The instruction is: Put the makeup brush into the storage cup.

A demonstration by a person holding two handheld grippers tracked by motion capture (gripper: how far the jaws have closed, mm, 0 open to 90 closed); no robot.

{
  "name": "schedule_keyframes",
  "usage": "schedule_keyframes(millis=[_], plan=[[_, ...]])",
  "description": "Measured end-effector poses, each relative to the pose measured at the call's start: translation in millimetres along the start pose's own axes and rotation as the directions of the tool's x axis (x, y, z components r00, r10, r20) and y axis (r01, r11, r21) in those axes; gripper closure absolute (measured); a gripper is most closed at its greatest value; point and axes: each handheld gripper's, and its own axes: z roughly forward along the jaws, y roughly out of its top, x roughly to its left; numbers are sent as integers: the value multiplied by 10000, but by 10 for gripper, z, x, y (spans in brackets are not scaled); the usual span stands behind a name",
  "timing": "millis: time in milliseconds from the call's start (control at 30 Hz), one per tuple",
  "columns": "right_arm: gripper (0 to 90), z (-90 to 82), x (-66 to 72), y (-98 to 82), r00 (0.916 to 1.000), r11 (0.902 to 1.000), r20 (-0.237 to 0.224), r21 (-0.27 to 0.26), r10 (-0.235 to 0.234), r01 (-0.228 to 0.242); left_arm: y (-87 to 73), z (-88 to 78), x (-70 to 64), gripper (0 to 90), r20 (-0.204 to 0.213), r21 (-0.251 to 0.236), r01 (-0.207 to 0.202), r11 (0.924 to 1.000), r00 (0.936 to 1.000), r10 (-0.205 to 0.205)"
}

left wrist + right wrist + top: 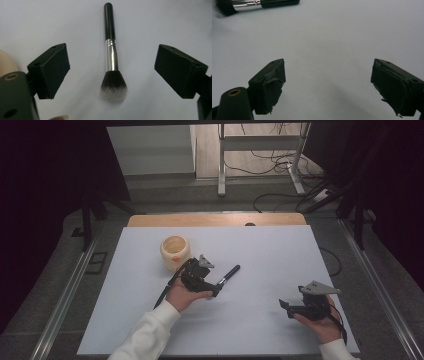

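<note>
A makeup brush (111,53) with a black handle, silver ferrule and dark white-tipped bristles lies flat on the white table. My left gripper (112,72) hovers over it, open, with the jaws wide on either side of the bristle end and not touching it. From above, that left gripper (216,289) sits mid-table with the brush (229,274) handle sticking out beyond it. My right gripper (328,86) is open over bare table, holding nothing, and the brush (254,4) lies far off at its upper left. In the high view the right gripper (287,307) is at the front right.
A cream round pot (175,251) with something orange inside stands just behind and left of the left hand. The white table top (270,255) has a wooden strip along its far edge. Cables and desk legs lie on the floor beyond.
</note>
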Motion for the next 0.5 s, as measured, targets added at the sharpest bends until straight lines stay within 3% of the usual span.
schedule_keyframes(millis=[500], plan=[[132,14,14,0,10000,9999,1,92,-97,97,52,189,-33,153,100,487,-87,9988,9999,83]])
